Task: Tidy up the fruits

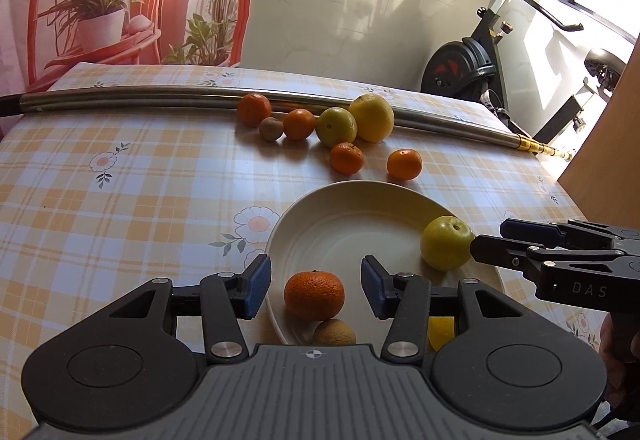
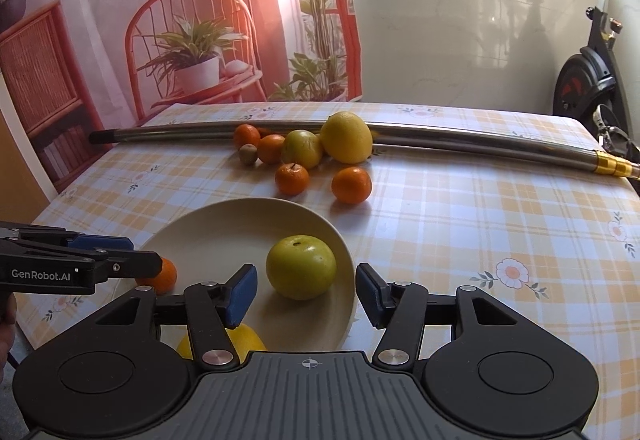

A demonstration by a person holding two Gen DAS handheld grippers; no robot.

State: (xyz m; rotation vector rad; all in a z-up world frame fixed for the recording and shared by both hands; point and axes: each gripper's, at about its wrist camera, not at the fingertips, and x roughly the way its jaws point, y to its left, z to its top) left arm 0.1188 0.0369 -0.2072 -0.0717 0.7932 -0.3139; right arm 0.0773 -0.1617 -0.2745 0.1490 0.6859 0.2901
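Low in both views sits the round cream plate (image 1: 352, 200), and it already carries four fruits: a small orange tangerine (image 1: 314, 295), a brown kiwi (image 1: 334, 333) tucked under it, a yellow-green apple-like fruit (image 2: 301, 266) on the right rim, and a yellow lemon (image 2: 244, 340) mostly hidden behind the tool. The left gripper (image 1: 316, 290) has its jaws spread wide either side of the tangerine without touching it; the right gripper (image 2: 306, 290) stands just as wide around the green fruit, holding nothing. Seven pieces remain on the yellow checked tablecloth (image 1: 120, 200) near the middle top of the frame, against the long steel pole (image 1: 120, 96): four loose tangerines (image 1: 347, 158), one more kiwi (image 1: 271, 128), one greenish round fruit (image 1: 336, 126) and one large yellow citrus (image 1: 372, 117). I'd call it roughly a third done.
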